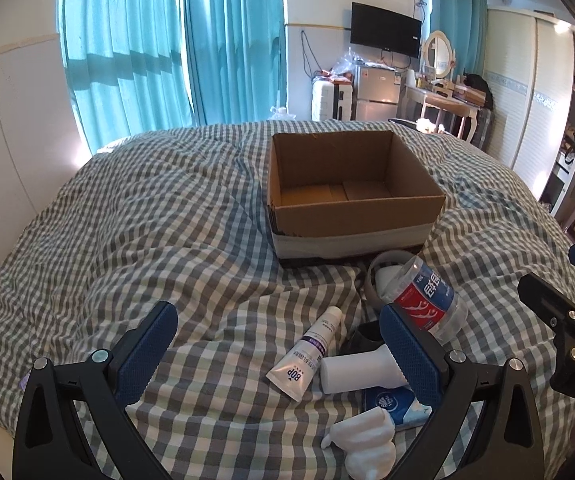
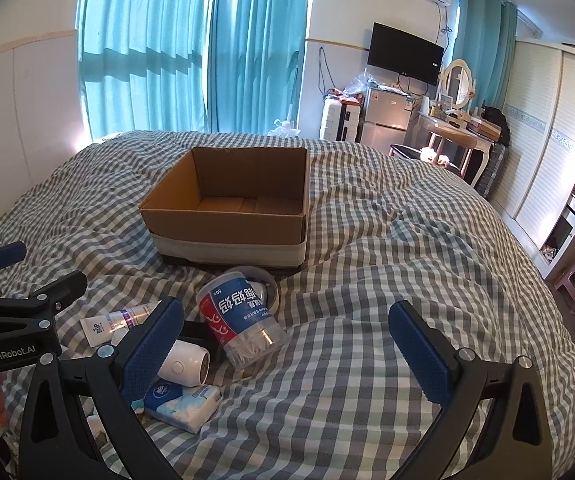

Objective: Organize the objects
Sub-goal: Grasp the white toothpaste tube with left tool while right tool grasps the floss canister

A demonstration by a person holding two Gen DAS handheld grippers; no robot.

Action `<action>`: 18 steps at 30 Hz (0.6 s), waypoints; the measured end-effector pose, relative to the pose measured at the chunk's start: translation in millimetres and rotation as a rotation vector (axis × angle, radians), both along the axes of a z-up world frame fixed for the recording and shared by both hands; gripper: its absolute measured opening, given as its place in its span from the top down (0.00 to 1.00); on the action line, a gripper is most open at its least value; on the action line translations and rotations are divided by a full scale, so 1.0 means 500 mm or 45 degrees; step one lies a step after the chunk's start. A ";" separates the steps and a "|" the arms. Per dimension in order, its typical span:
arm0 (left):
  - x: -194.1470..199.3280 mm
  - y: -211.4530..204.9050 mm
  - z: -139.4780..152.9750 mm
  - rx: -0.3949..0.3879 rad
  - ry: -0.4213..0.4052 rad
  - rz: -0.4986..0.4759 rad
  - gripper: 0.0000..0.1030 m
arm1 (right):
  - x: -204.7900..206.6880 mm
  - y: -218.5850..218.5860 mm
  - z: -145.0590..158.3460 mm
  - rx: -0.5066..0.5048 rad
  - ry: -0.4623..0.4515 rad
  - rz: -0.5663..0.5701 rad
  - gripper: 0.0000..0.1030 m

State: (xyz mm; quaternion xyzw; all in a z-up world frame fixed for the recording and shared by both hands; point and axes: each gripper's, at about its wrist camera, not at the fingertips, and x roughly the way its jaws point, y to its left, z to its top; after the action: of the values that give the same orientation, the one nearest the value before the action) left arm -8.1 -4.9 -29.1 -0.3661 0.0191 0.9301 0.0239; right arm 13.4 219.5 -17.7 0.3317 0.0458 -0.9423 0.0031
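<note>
Cardboard box [image 1: 351,188] seen empty at far side of bed; nothing packed yet. Left gripper [image 1: 279,344] and right gripper [image 2: 287,344] held wide open, nothing gripped. Toothpaste tube [image 1: 311,354], cotton-swab jar [image 2: 239,320], tissue pack [image 2: 185,400] clustered near. First pick judged next: jaws to be lowered around one item.

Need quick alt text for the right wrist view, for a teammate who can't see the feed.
The open right gripper hovers over a checked bedspread, holding nothing. An empty cardboard box sits ahead, with a cotton swab jar, white device, tissue pack and cream tube lying loose in front of it. The left gripper shows at the left edge.
</note>
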 end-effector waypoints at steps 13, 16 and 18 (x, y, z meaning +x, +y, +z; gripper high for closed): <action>-0.066 0.034 -0.096 -0.160 -0.135 -0.127 0.13 | -0.023 0.006 -0.052 -0.003 -0.085 0.017 0.00; -0.113 0.037 -0.124 -0.180 -0.233 -0.189 0.33 | -0.033 0.008 -0.061 0.006 -0.103 0.027 0.00; -0.130 0.040 -0.142 -0.200 -0.292 -0.223 0.35 | -0.043 0.012 -0.063 0.010 -0.112 0.023 0.00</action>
State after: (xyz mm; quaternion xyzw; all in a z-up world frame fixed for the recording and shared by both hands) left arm -73.0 15.2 -100.2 -0.4677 0.1208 0.8721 0.0781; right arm -8.3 225.4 -49.2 0.3726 0.0525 -0.9264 0.0122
